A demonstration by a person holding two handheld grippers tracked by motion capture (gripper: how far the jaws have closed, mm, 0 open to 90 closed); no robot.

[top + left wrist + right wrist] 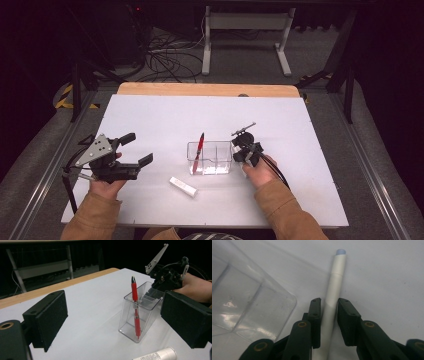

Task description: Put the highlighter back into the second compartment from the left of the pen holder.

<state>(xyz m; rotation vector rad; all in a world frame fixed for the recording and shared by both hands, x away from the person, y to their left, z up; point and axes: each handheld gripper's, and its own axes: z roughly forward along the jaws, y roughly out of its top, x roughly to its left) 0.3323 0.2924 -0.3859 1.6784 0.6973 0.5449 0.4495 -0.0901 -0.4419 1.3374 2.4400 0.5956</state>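
A white pen (335, 280) lies flat on the white table (165, 115) just right of a clear two-compartment box (220, 144). My right gripper (329, 305) points down over it, jaws narrow, with the pen between the pads; one pad (347, 315) meets the barrel and a thin dark gap shows at the other, so no firm grip is evident. In the high view that gripper (242, 158) stands at the box's right wall. A red pen (199, 150) leans upright in the box's left compartment. My left gripper (139, 148) hovers wide open and empty at the left, facing the box (147, 302) and red pen (135, 305).
A short white tube (182, 186) lies on the table in front of the box, also low in the left gripper view (156, 355). The table's wooden back edge (207, 89) runs behind. A white frame and cables sit on the floor beyond.
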